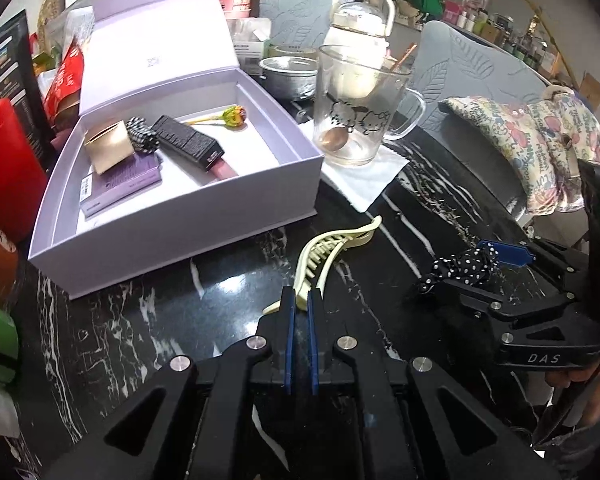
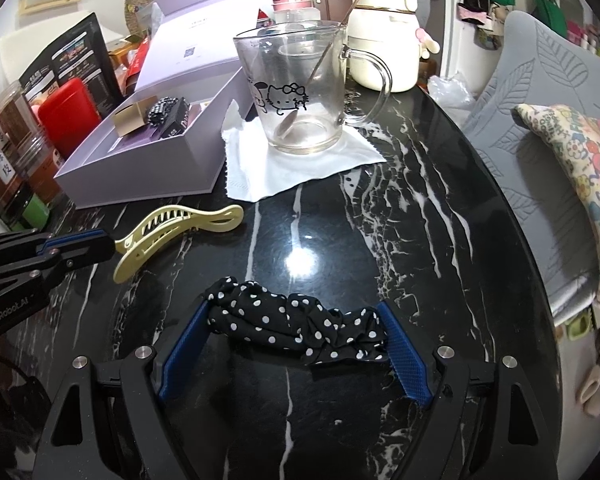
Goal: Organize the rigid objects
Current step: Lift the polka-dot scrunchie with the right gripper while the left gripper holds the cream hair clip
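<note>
Left gripper (image 1: 301,300) pinching cream hair clip (image 1: 332,248) near lilac box (image 1: 220,216); right gripper (image 2: 296,344) spread wide, dotted scrunchie (image 2: 296,328) between pads on marble surface (image 2: 400,220)

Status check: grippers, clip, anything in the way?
Left gripper shut on hair clip. Right gripper open around polka-dot scrunchie on table. Path to lilac box looks clear.

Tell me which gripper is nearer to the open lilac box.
Left. The left gripper, shut on the cream hair claw clip, is just in front of the lilac box. The right gripper, around the polka-dot scrunchie, is farther away.
</note>
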The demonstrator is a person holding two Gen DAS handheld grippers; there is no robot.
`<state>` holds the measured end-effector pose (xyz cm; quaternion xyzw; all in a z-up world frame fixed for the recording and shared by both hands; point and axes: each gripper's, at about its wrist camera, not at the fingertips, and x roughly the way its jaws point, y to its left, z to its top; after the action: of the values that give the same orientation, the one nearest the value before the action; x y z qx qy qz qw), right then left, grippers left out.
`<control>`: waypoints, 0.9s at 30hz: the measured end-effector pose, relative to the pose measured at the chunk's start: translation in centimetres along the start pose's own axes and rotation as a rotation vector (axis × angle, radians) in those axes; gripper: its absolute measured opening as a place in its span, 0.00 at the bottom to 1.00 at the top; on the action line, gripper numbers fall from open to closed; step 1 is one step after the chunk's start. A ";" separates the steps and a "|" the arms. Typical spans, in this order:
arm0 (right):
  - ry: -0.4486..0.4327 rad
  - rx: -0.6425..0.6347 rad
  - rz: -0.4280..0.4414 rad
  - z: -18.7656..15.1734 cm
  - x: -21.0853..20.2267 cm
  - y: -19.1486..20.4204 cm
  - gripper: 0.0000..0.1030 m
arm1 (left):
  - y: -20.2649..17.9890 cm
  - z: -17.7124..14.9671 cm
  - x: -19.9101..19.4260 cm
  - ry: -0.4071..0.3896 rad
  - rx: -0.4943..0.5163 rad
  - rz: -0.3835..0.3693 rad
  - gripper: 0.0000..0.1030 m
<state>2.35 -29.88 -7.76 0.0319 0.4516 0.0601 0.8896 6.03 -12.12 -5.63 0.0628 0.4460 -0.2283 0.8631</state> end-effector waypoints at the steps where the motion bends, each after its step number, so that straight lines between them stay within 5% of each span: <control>1: 0.000 0.001 0.000 0.0 0.0 0.0 0.82 | -0.1 0.1 0.0 -0.004 0.009 0.002 0.06; 22: 0.000 0.007 -0.003 0.9 0.1 -0.6 0.82 | 0.0 2.1 -1.1 -0.085 0.037 0.065 0.06; 27: -0.002 0.006 -0.002 1.1 0.1 -0.3 0.82 | 0.2 1.7 -1.8 -0.129 0.041 -0.015 0.06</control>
<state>3.33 -30.16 -7.17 0.0342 0.4510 0.0577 0.8900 6.56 -11.86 -3.22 0.0622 0.3853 -0.2473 0.8868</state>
